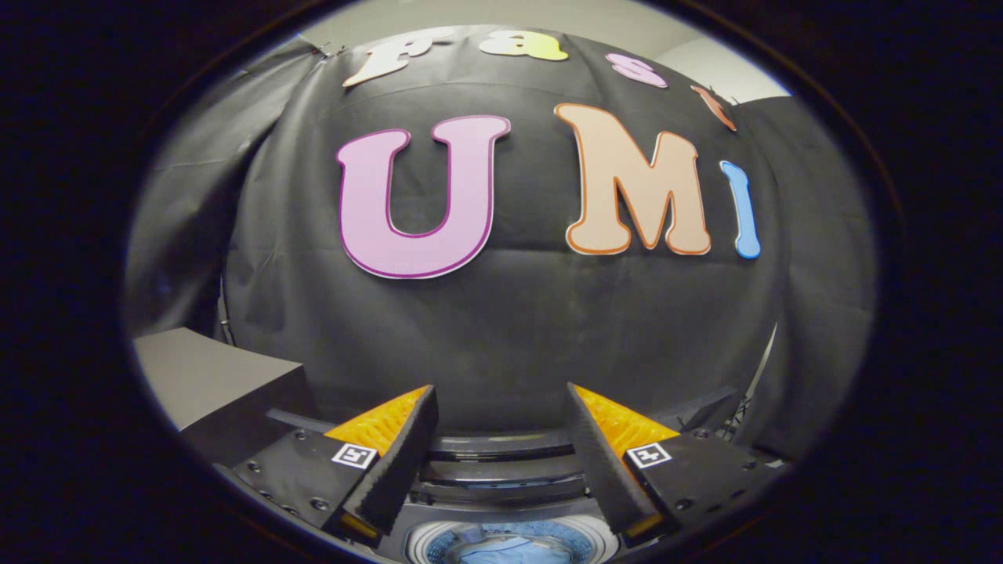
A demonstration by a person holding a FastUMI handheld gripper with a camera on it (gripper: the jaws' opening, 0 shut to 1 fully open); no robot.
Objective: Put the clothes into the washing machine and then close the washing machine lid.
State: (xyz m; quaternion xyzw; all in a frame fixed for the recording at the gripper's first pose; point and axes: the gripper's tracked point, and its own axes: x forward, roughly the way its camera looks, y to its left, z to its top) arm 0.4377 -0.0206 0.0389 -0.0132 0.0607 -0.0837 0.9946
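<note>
Two black fingers point(407, 446) with orange ribbed backs frame the lower part of the gripper view, each carrying a small square black-and-white marker. They belong to the hand-held gripper point(501, 450), which stands wide apart with nothing between its fingers — the gap shows only what lies below and beyond. Down in that gap, just under the finger bases, sits the washing machine point(501, 470): a dark grey top-loader seen from above, its opening ringed by a pale, perforated drum rim point(427, 540). Inside the drum lies the clothes point(509, 548), a crumpled blue fabric with soft folds, partly cut off where the view ends. Behind the opening, between the two fingers, run stacked dark glossy bands that look like the washing machine lid point(501, 448) raised at the back, though its exact tilt is hard to tell. Off beyond the left finger a grey box-like block point(211, 384) stands beside the machine, its top face lighter than its dark side. Past everything hangs the black cloth wall point(509, 337) of the booth, creased and slightly sagging, with a thin pale rod point(764, 364) leaning near its right edge.
</note>
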